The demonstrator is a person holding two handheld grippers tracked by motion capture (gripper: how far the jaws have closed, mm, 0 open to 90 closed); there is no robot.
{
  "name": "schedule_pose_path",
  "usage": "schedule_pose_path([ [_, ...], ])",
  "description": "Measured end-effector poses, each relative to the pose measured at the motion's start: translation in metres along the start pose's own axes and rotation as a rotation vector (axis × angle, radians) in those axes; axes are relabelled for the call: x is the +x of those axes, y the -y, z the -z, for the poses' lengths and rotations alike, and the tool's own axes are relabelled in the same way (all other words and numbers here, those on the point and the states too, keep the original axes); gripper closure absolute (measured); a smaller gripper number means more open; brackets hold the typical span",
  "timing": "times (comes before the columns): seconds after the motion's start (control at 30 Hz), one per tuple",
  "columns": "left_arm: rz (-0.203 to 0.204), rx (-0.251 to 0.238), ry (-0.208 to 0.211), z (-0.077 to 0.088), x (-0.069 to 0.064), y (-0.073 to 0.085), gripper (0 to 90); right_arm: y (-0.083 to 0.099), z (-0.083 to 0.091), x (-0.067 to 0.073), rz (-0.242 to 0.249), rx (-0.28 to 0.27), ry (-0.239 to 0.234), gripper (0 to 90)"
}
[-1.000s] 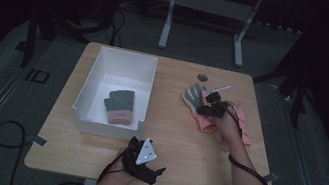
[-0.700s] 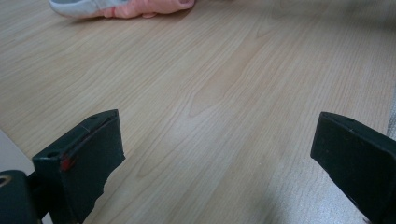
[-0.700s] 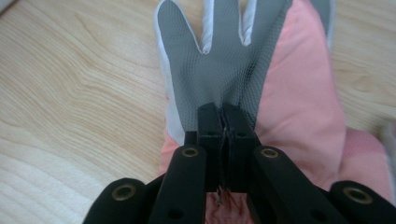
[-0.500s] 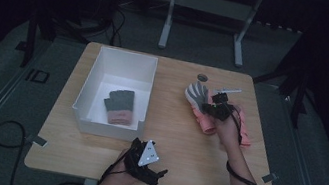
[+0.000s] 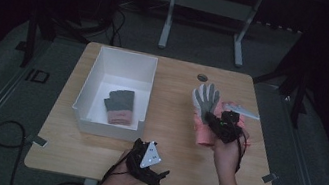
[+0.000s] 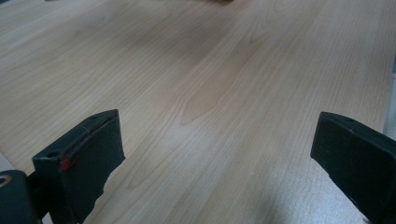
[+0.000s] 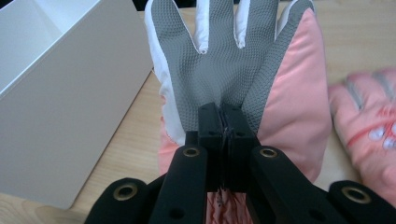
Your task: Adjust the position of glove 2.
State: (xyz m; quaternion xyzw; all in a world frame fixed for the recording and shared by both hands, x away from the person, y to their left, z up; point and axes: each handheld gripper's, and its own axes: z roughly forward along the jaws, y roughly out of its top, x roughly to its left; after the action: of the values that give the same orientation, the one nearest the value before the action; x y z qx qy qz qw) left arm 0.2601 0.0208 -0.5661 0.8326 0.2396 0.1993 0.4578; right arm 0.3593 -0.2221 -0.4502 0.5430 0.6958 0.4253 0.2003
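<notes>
One white box [image 5: 117, 72] stands on the table [image 5: 163, 148]. Three gloves are in sight: one dark-fingered glove [image 5: 118, 106] lies inside the box, a grey-palmed pink glove [image 7: 243, 70] hangs from the right gripper [image 7: 224, 126], and a second pink glove [image 7: 369, 126] lies flat on the far side of it from the box. The right gripper's jaws are pinched tight on the grey palm, just beside the box's outer wall. The left gripper [image 6: 215, 154], near the box's front corner, has its jaws spread wide over bare wood. Open tabletop runs between the box and the held glove.
</notes>
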Motion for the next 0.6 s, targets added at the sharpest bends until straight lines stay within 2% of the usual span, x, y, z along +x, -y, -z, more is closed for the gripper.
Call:
schedule_pose_path([
  [0.03,-0.002,0.0,0.002,0.0,0.0,0.0,2.1,0.007,0.0,0.002,-0.024,-0.001,-0.008,87.8],
  [0.07,-0.003,0.001,0.005,0.0,0.0,0.0,2.1,0.011,-0.002,0.004,-0.022,0.002,-0.005,87.8],
  [0.23,-0.002,-0.007,0.006,0.002,0.0,-0.001,2.1,0.035,-0.03,0.0,-0.089,0.065,0.036,87.8],
  [0.4,-0.011,0.002,0.011,0.0,0.001,-0.001,2.1,0.044,-0.059,-0.003,-0.117,0.113,0.081,87.6],
  [0.5,-0.01,0.003,0.014,-0.001,0.0,-0.001,2.1,0.046,-0.069,-0.002,-0.133,0.138,0.077,87.1],
  [0.53,-0.012,0.007,0.02,-0.001,0.0,-0.001,2.1,0.051,-0.078,-0.003,-0.167,0.151,0.073,86.2],
  [0.6,-0.011,0.006,0.025,-0.001,0.0,-0.001,2.2,0.053,-0.082,-0.003,-0.174,0.155,0.071,85.8],
])
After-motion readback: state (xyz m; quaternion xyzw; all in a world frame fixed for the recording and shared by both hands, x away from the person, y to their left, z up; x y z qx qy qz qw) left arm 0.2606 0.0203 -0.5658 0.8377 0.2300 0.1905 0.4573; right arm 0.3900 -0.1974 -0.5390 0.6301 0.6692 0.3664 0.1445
